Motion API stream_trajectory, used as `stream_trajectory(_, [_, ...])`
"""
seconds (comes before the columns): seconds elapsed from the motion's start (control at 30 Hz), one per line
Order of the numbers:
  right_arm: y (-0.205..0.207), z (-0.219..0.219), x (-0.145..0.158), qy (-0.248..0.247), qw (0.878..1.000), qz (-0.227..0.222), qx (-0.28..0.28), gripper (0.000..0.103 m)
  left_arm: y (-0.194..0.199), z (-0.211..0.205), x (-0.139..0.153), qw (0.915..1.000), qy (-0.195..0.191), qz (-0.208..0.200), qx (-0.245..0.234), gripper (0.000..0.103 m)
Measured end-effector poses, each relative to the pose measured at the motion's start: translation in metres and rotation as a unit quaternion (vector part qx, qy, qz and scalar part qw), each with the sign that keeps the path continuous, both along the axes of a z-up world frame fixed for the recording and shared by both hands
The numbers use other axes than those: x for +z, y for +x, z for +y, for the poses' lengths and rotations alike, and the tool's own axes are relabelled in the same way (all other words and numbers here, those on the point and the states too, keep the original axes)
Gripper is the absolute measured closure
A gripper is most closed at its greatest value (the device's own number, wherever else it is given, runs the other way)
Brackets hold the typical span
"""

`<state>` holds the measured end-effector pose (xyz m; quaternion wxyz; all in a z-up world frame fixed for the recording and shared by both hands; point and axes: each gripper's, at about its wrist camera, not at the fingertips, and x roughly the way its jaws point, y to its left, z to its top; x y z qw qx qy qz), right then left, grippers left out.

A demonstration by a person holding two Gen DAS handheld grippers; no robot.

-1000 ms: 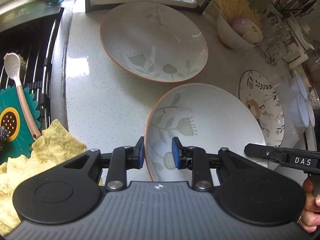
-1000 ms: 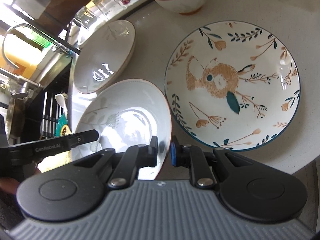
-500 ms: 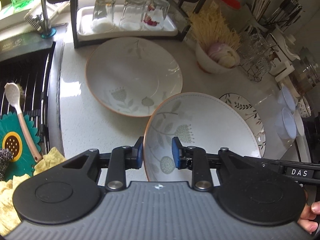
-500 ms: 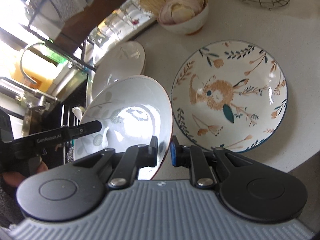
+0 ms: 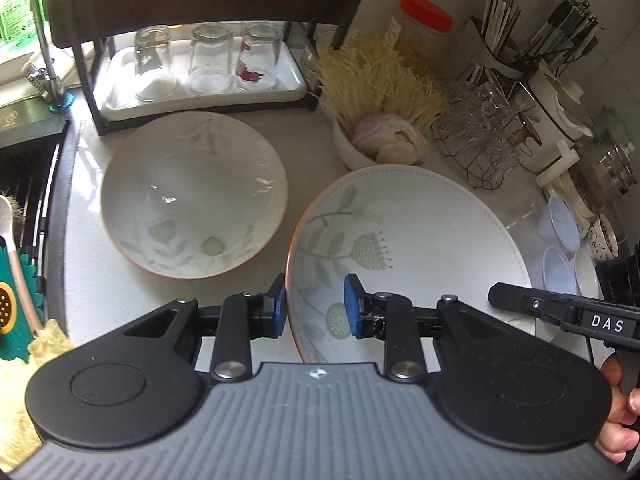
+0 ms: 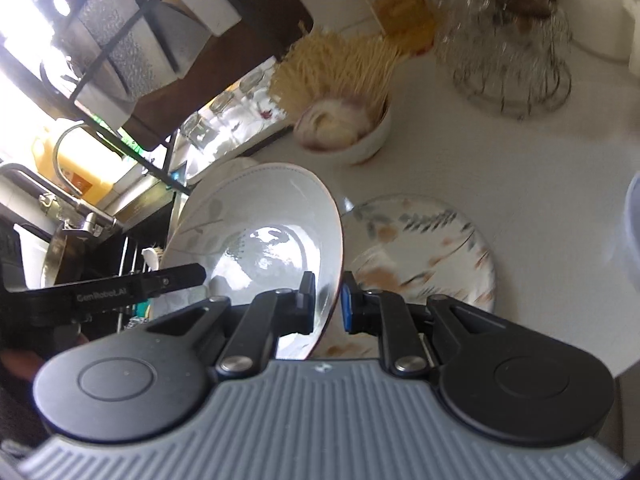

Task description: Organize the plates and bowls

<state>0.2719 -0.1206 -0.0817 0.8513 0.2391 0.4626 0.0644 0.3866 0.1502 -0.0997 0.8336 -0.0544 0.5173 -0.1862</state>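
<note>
I hold a pale deep plate with a leaf and flower pattern (image 5: 408, 248) between both grippers, lifted above the counter and tilted. My left gripper (image 5: 316, 306) is shut on its near left rim. My right gripper (image 6: 326, 300) is shut on the opposite rim of the same plate (image 6: 260, 236). A matching leaf plate (image 5: 194, 196) lies flat on the counter to the left. Partly under the held plate, the right wrist view shows a rabbit-pattern plate (image 6: 432, 256) on the counter. Each gripper appears in the other's view: the right gripper (image 5: 560, 312) and the left gripper (image 6: 140, 284).
A dark rack holds a white tray (image 5: 292, 80) of upturned glasses at the back. A small bowl of onion and garlic (image 5: 380, 144), dry noodles (image 5: 372, 76), a wire basket of glassware (image 5: 480, 140) and plastic tubs (image 5: 560, 220) crowd the right. The sink (image 5: 24, 184) lies left.
Both grippers have risen and pulled back with the leaf plate between them. The plate now covers the rabbit plate in the left wrist view, and more of the rack shows.
</note>
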Motion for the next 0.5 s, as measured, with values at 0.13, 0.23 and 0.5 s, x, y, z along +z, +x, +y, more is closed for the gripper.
stream_trajectory(0.13, [0.003, -0.027, -0.004, -0.011, 1.0, -0.001, 0.001, 0.087, 0.004, -0.03, -0.007, 0.9999, 0.001, 0.008, -0.005, 0.071])
stream_trajectory(0.23, [0.007, -0.042, -0.013, -0.016, 1.0, 0.007, 0.005, 0.087, 0.009, -0.051, -0.017, 0.9997, 0.011, 0.016, -0.01, 0.071])
stream_trajectory(0.5, [0.019, -0.066, -0.04, -0.019, 0.999, 0.026, 0.039, 0.087, 0.015, -0.081, -0.045, 0.9979, 0.04, 0.051, -0.003, 0.071])
